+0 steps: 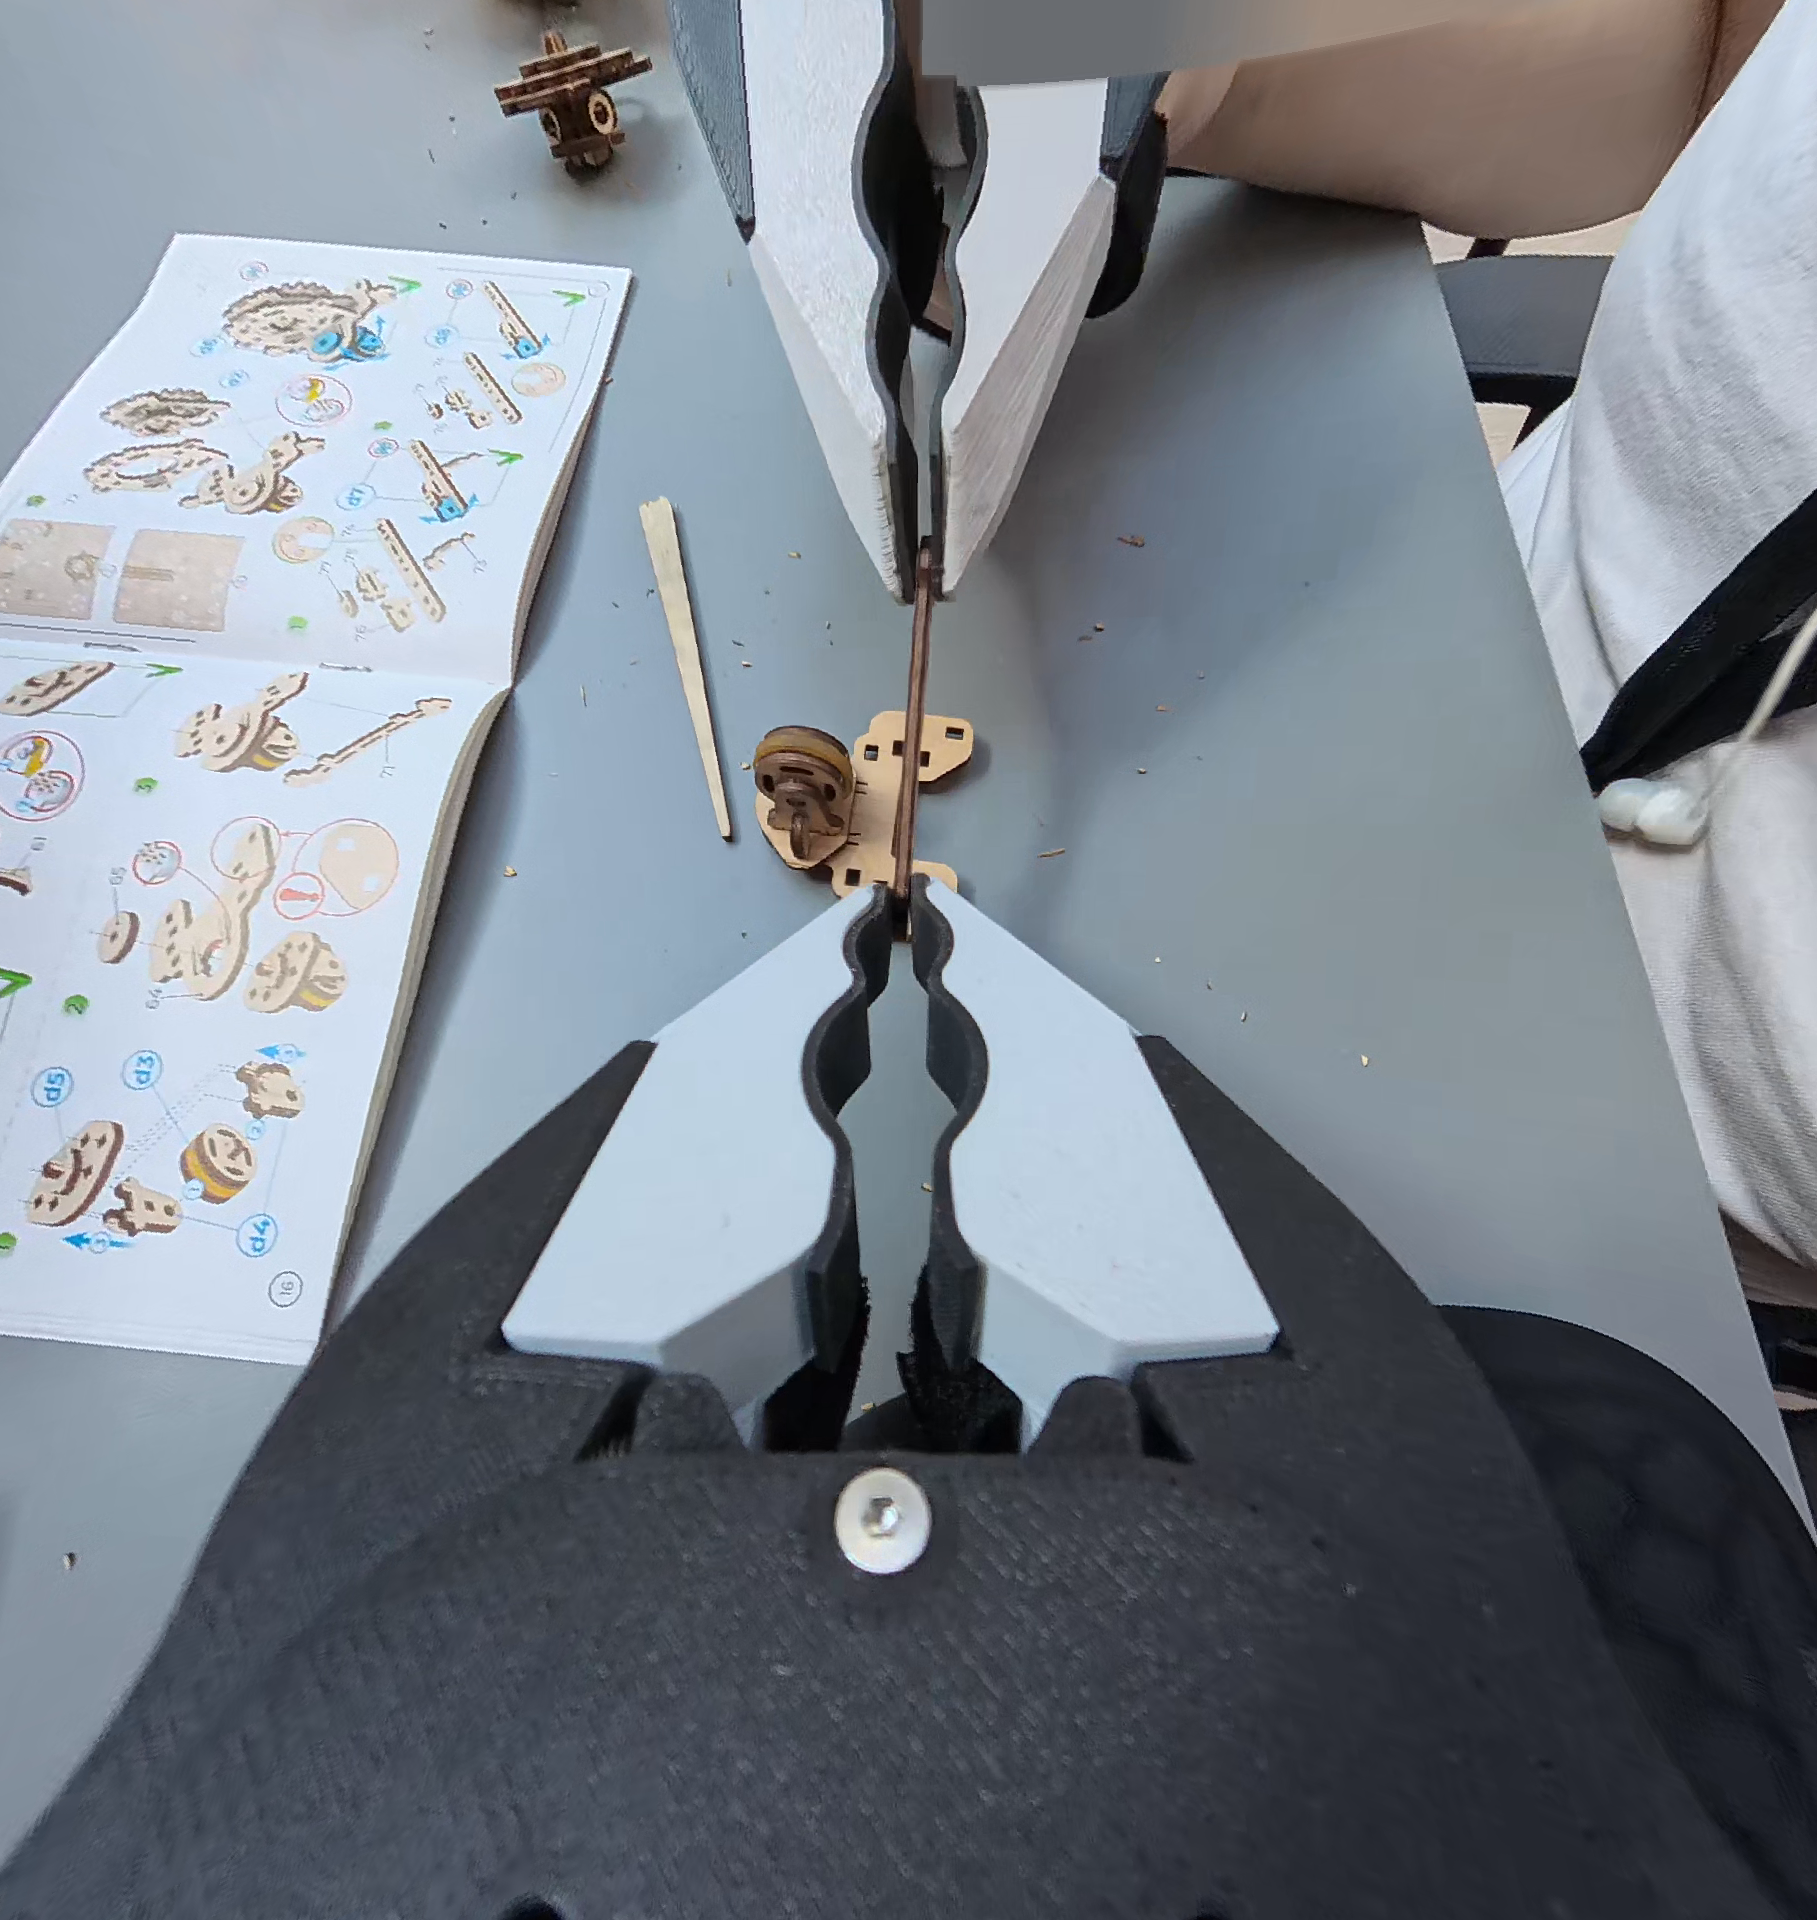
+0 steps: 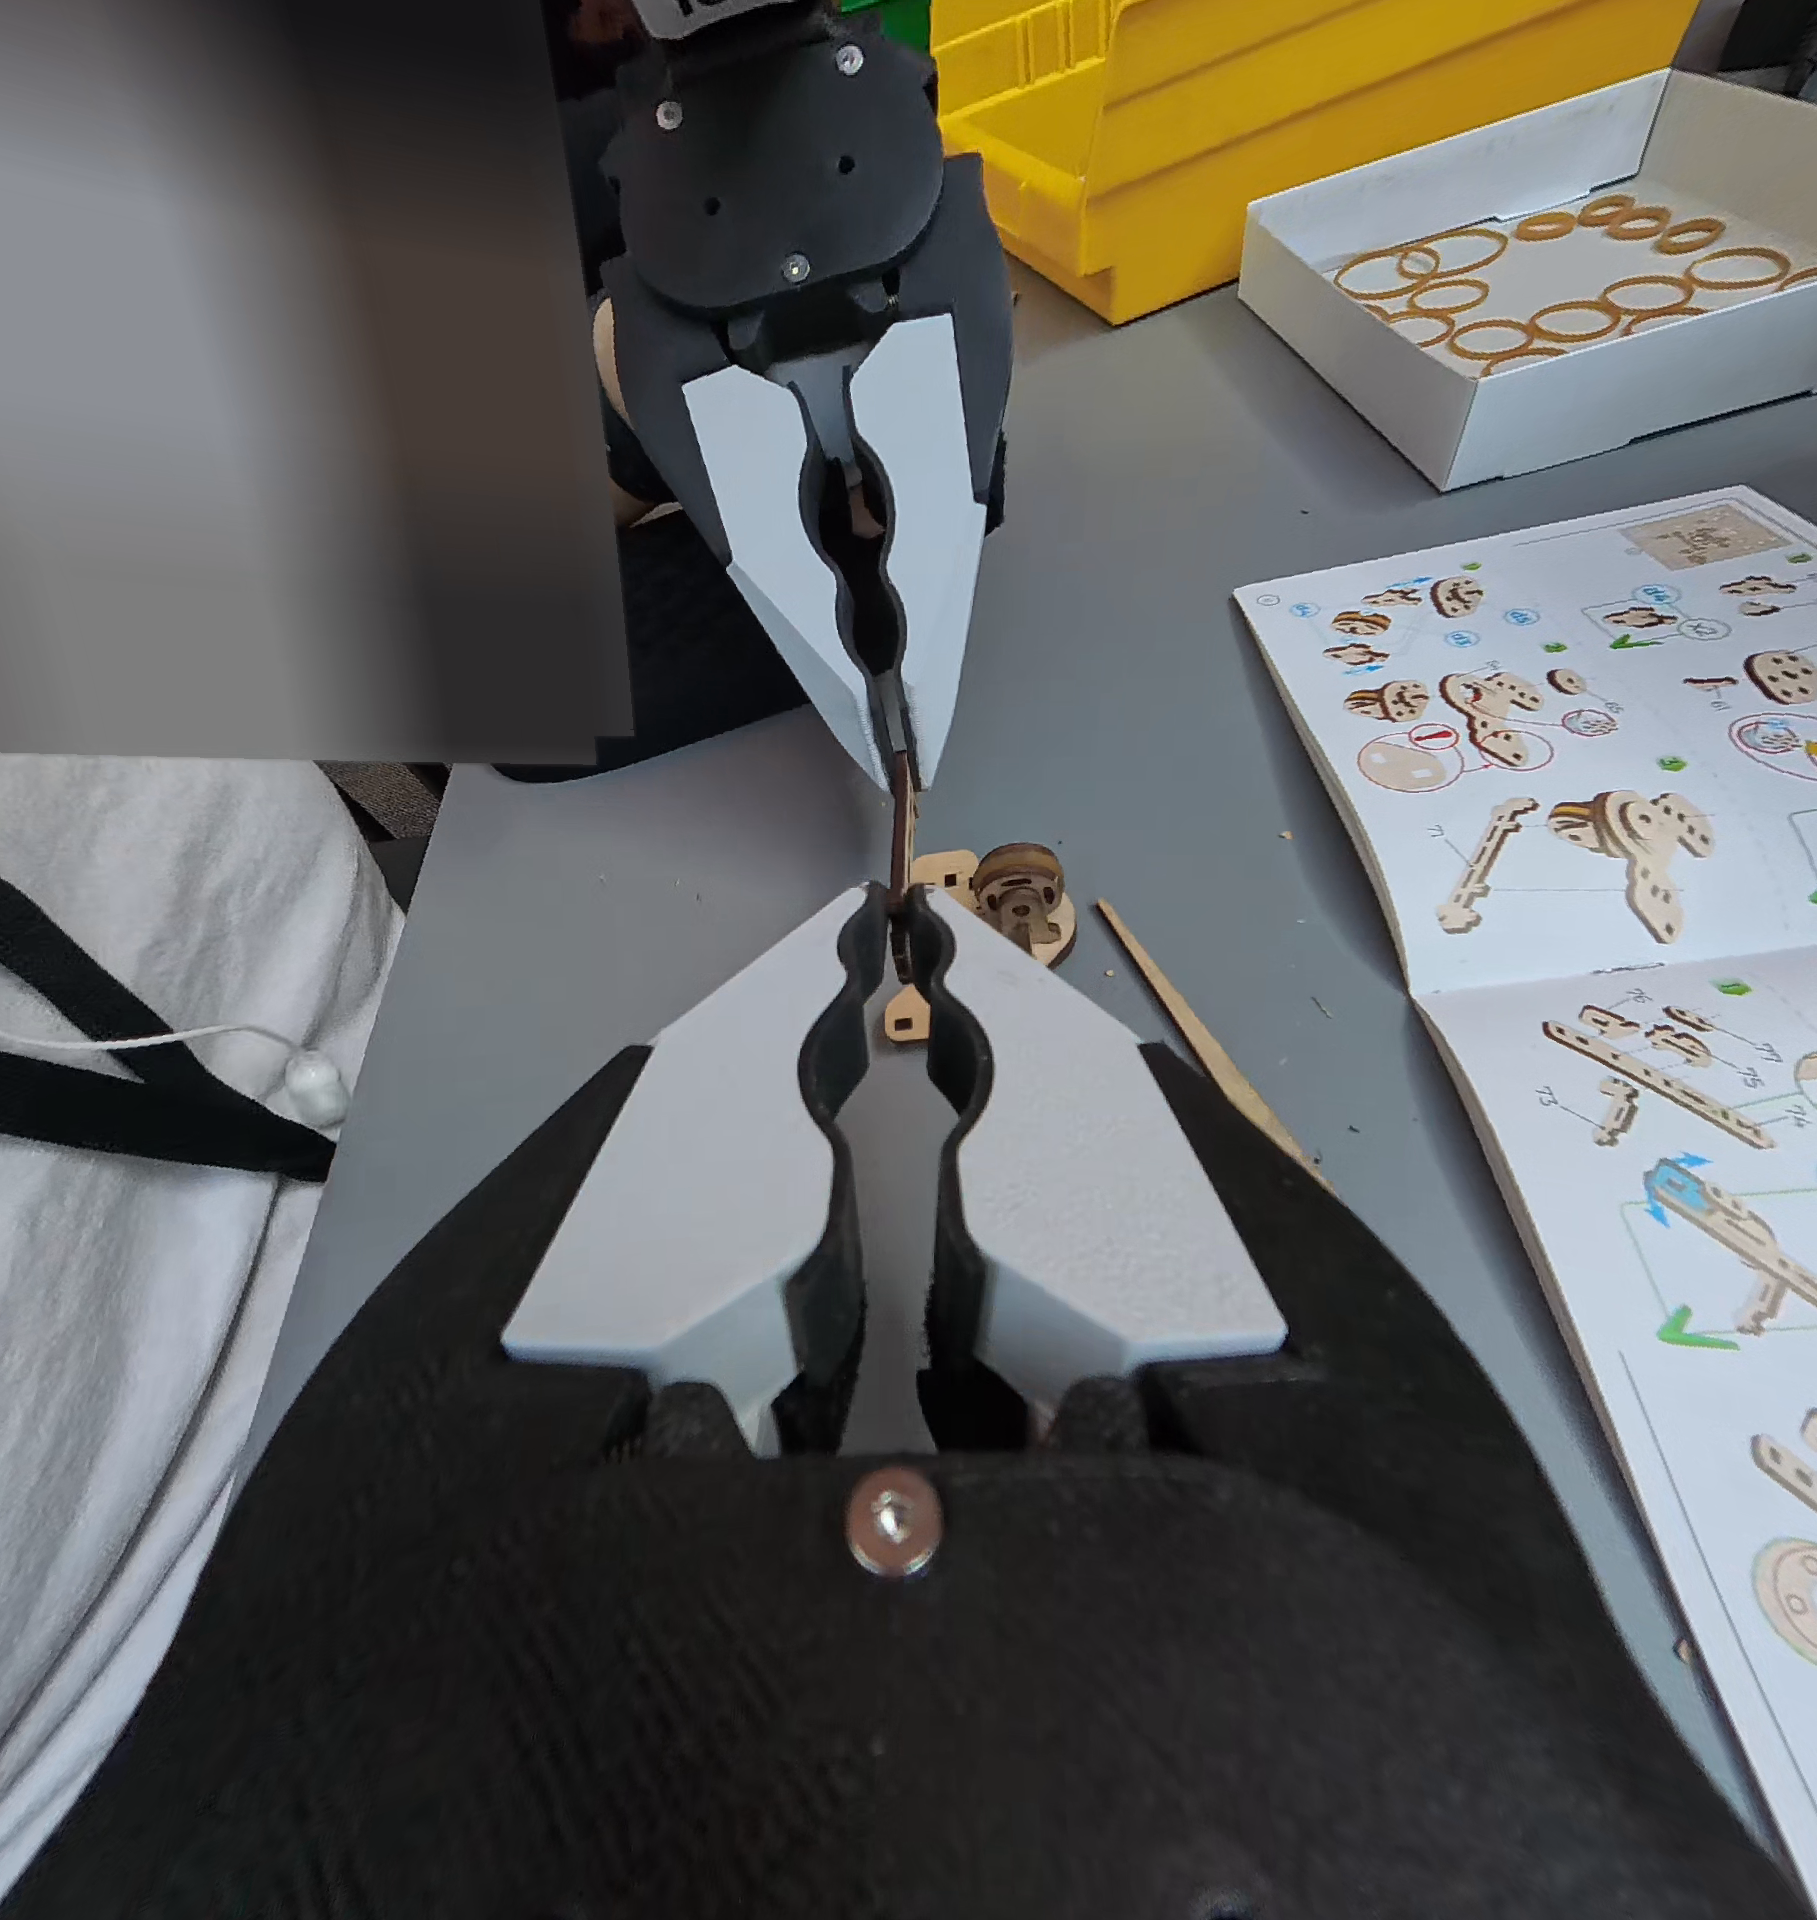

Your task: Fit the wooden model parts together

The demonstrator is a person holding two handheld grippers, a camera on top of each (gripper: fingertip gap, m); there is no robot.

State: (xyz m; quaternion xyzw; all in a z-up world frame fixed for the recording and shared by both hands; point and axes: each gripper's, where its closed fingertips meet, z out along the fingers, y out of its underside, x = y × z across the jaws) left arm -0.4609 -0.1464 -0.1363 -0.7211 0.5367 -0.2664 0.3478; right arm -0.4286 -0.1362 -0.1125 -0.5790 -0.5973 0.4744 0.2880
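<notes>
A thin dark wooden strip, seen edge-on, is held above the grey table by both grippers. My left gripper is shut on its near end. My right gripper comes in from the far side and is shut on the other end. In the right wrist view the right gripper and the left gripper pinch the same strip. Beneath the strip a flat light wooden plate with square holes lies on the table. A small round wooden wheel part rests on it.
An open instruction booklet lies left of the parts, with a pointed wooden stick beside it. A small wooden assembly sits farther back. A white box of wooden rings and a yellow bin stand behind. A person in white sits at the table edge. My right tips are roughly 4 cm from the flat light wooden plate.
</notes>
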